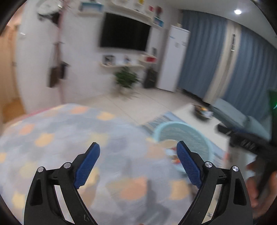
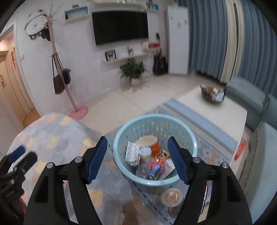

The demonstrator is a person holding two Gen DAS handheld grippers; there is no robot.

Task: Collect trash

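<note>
Above the light-blue basket (image 2: 155, 181), the right tongs (image 2: 137, 145) hang released and empty; the left tongs (image 1: 138, 152) likewise. Trash already fills the basket; a lidded cup (image 2: 171, 195) beside it likely comes next, best approached squarely from above.

indoor, ceiling light (image 1: 237, 11) | left view motion-blurred | edges perhaps warped

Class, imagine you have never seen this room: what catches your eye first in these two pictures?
The light-blue basket on the rug, full of trash such as an orange cup, sits right between the open right gripper. Beside it lies a patterned blanket under the open left gripper.
</note>
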